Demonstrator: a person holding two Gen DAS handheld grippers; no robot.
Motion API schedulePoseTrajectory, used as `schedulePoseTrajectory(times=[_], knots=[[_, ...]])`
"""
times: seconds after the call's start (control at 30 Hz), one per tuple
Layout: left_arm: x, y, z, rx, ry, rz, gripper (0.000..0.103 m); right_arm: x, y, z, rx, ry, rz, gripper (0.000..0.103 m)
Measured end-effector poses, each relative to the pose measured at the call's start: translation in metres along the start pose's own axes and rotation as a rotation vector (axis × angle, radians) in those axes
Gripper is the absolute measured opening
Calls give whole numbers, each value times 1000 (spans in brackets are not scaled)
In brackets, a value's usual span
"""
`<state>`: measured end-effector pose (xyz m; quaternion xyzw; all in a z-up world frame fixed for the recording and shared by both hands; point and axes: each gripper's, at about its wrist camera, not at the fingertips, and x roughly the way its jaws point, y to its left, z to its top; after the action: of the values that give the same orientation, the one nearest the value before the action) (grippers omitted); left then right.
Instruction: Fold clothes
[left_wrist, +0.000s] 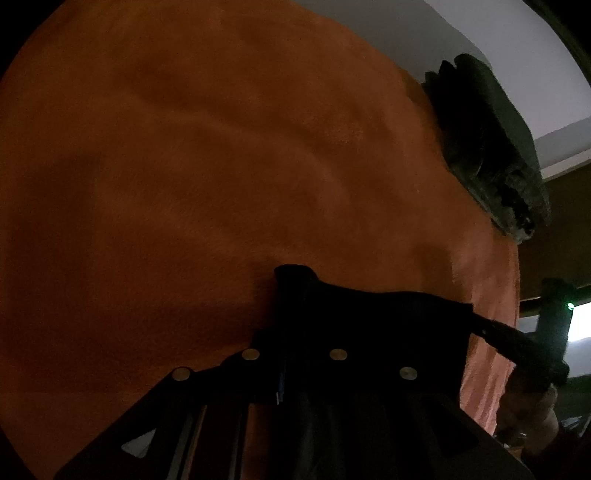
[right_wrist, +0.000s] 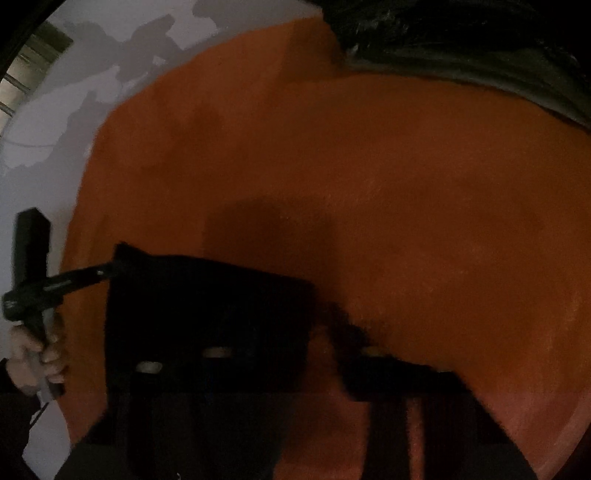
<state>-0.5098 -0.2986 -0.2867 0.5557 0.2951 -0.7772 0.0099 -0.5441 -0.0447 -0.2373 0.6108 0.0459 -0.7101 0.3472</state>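
A black garment (left_wrist: 369, 317) hangs stretched between my two grippers, just above an orange cover (left_wrist: 221, 166) spread over the surface. In the left wrist view my left gripper (left_wrist: 295, 291) is shut on one top corner, its fingertips hidden by the fabric. The right gripper (left_wrist: 484, 326) pinches the other corner at the far right. In the right wrist view the black garment (right_wrist: 207, 314) drapes over my right gripper (right_wrist: 280, 306), which is shut on it. There the left gripper (right_wrist: 109, 271) grips the far corner, and a hand (right_wrist: 37, 354) holds that gripper's handle.
A pile of dark clothes (left_wrist: 491, 147) lies at the orange cover's far edge, also seen as the dark pile (right_wrist: 461, 44) at top right. Pale floor (right_wrist: 44, 166) lies beyond the cover's left side. The scene is dim.
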Motion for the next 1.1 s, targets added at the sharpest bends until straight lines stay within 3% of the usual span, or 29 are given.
schedulePoseTrajectory(times=[0.17,0.3,0.43,0.5,0.73,0.9,0.97,1.03,1.1], knots=[[-11,2,-12,35,-87,15,8,-20,3,4,58,-110,38,3],[0,7,-17,-17,-90,-4,8,-6,5,8,30,-79,2,3],[5,-2,-28,-24,-84,-7,8,9,10,16,-81,-100,-39,2],[7,4,-17,-28,-81,-11,8,12,12,17,-114,-100,-67,2],[2,16,-12,-23,-61,4,11,17,-1,25,-28,-99,-74,2],[-13,-6,-11,75,-135,70,16,14,6,29,-41,-64,-78,2],[-24,-17,-10,127,-156,92,19,-2,1,38,8,-21,-64,3],[-35,-24,-6,157,-181,113,24,-36,3,37,71,-102,-65,4],[-45,-29,-2,173,-208,131,28,-71,9,30,97,-183,-93,19]])
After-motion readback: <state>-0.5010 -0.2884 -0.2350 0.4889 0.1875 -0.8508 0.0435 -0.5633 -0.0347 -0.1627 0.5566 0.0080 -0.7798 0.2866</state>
